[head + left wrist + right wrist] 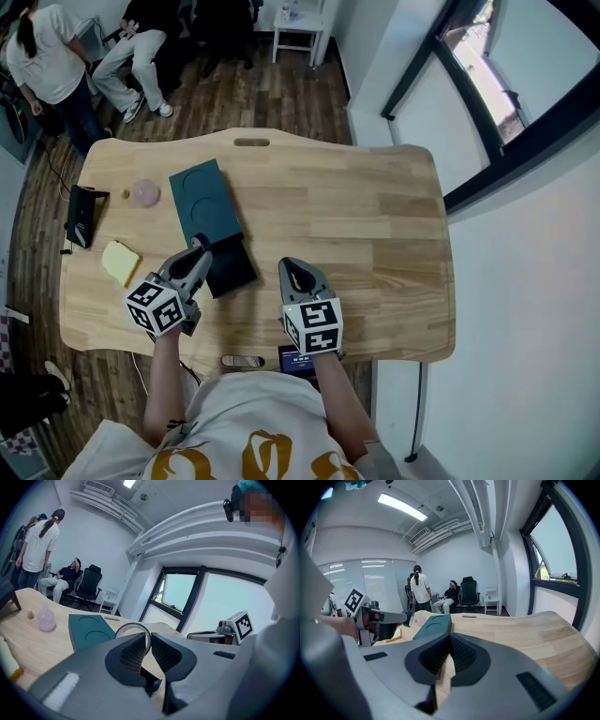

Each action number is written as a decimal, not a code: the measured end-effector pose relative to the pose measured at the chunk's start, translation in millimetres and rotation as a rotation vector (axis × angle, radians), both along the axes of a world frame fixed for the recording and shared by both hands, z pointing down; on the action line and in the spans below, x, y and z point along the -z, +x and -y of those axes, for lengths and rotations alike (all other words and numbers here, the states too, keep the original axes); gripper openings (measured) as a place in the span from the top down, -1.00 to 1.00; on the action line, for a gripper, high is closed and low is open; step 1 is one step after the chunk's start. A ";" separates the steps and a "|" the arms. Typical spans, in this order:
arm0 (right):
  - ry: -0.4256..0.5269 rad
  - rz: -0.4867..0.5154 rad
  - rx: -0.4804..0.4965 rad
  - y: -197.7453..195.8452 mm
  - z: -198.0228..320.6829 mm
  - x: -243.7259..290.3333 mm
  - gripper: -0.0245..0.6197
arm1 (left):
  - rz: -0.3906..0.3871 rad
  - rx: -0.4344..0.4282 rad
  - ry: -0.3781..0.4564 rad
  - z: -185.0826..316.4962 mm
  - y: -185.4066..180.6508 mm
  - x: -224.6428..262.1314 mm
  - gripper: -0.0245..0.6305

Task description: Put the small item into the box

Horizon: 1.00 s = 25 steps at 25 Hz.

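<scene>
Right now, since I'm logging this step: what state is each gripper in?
Left gripper: shut on the ring.
Right gripper: shut, with nothing between its jaws.

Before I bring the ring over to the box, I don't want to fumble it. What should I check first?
1. Ring gripped: ok. The left tool is shut on the rim of the ring.
2. Box ready: ok. The teal box lies flat with both round recesses bare.
3. Other tool out of the way: ok. The right tool is shut, empty and apart from the box, on its right.
4. Neighbours apart: ok. The pink bottle and the yellow piece lie left of the box, not touching it.
5. Which recess fits the ring: cannot tell.
</scene>
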State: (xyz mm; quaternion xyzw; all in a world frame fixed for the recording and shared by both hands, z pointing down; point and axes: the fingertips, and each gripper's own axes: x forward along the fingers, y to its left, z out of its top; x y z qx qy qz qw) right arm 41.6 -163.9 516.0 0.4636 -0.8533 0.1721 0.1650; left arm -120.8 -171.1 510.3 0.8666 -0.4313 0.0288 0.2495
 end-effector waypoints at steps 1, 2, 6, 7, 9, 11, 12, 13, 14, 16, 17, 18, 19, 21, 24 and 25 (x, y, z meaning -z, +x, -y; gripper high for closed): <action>-0.003 0.000 -0.001 0.2 0.1 -0.8 0.91 | -0.002 -0.002 -0.001 0.0 0.6 -0.5 0.80; -0.005 -0.001 -0.001 0.2 0.3 -1.5 0.91 | -0.003 -0.004 -0.003 0.2 1.3 -1.1 0.80; -0.009 0.000 0.002 0.5 2.2 -5.4 0.91 | 0.014 -0.016 -0.014 0.5 5.2 -8.1 0.80; -0.011 0.000 0.003 0.6 2.5 -6.7 0.91 | 0.021 -0.019 -0.019 0.1 6.1 -11.0 0.80; -0.015 -0.001 0.004 0.7 2.9 -9.3 0.91 | 0.041 -0.027 -0.032 -1.1 7.4 -18.0 0.80; -0.023 -0.001 0.004 1.4 3.1 -12.6 0.91 | 0.064 -0.037 -0.048 -2.5 9.6 -25.8 0.80; -0.027 -0.001 0.005 1.9 3.1 -14.5 0.91 | 0.072 -0.042 -0.055 -3.2 10.9 -29.4 0.80; -0.031 -0.002 0.006 2.0 3.1 -16.3 0.91 | 0.077 -0.046 -0.062 -3.6 12.0 -32.7 0.80; -0.035 -0.003 0.009 1.8 3.3 -18.0 0.91 | 0.080 -0.048 -0.068 -3.6 12.7 -35.5 0.80; -0.039 -0.005 0.013 1.7 4.5 -20.8 0.91 | 0.083 -0.055 -0.079 -2.7 14.2 -40.8 0.80; -0.042 -0.006 0.013 2.2 5.5 -22.2 0.91 | 0.086 -0.059 -0.084 -2.2 15.2 -43.3 0.80; -0.045 -0.006 0.013 3.0 6.6 -23.7 0.91 | 0.091 -0.062 -0.089 -1.7 16.3 -45.8 0.80; -0.049 -0.006 0.013 3.9 7.6 -25.3 0.91 | 0.097 -0.066 -0.095 -1.5 17.5 -48.5 0.80; -0.058 -0.007 0.014 5.1 9.0 -28.8 0.91 | 0.123 -0.078 -0.108 -2.2 20.2 -55.4 0.80; -0.074 -0.009 0.019 5.0 9.8 -35.5 0.91 | 0.179 -0.105 -0.128 -5.2 24.6 -67.0 0.80; -0.079 -0.010 0.021 4.9 10.6 -38.0 0.91 | 0.194 -0.113 -0.133 -5.4 26.0 -70.3 0.80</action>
